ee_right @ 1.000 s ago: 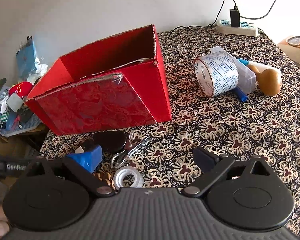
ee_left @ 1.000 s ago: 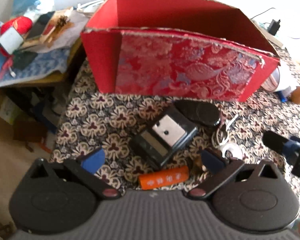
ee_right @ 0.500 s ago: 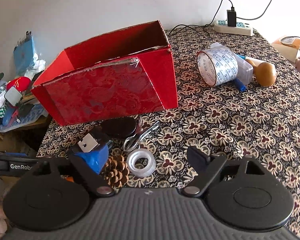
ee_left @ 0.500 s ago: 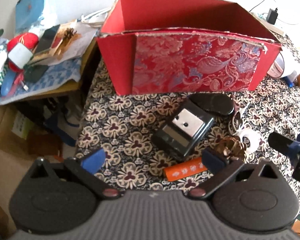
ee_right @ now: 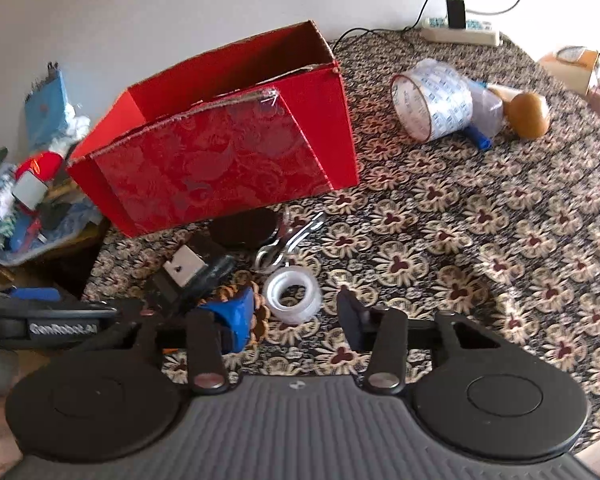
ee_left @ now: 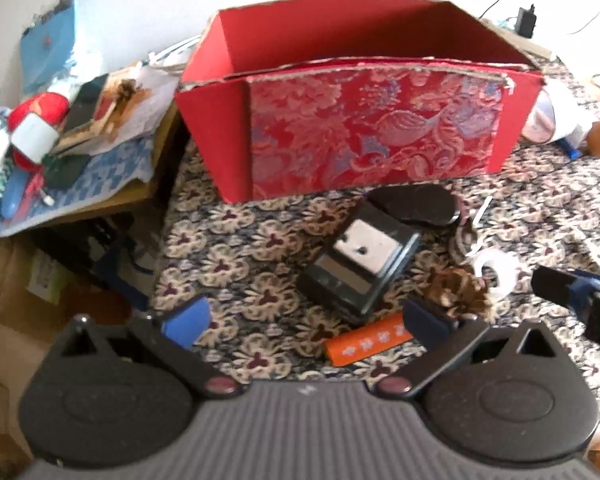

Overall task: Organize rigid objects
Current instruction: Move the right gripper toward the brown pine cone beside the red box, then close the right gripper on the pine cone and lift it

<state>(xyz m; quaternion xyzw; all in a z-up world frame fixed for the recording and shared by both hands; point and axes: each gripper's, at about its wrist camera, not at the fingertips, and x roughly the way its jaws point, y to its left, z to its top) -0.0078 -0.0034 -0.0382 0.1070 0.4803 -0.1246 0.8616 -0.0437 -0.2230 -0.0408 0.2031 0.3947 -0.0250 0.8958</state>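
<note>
An open red box (ee_left: pixel 364 128) (ee_right: pixel 220 152) stands on the patterned table. In front of it lie a black hole punch (ee_left: pixel 360 268) (ee_right: pixel 188 272), a black oval case (ee_left: pixel 416 204) (ee_right: pixel 244 228), an orange tube (ee_left: pixel 368 346), a pine cone (ee_left: pixel 456 296) (ee_right: pixel 260 320), a clear tape roll (ee_left: pixel 496 272) (ee_right: pixel 292 294) and metal scissors (ee_right: pixel 288 242). My left gripper (ee_left: pixel 304 320) is open and empty, hovering short of the punch and the tube. My right gripper (ee_right: pixel 296 314) is open and empty, just above the tape roll and pine cone.
A side table (ee_left: pixel 60 152) piled with clutter stands left of the box, past the table's left edge. At the far right lie a large tape roll (ee_right: pixel 432 104), a plastic container and a wooden knob (ee_right: pixel 528 114). A power strip (ee_right: pixel 460 32) sits at the back.
Both grippers have pulled back and risen, so more of the table shows. The right jaws have narrowed somewhat but stay open. The objects have not moved.
</note>
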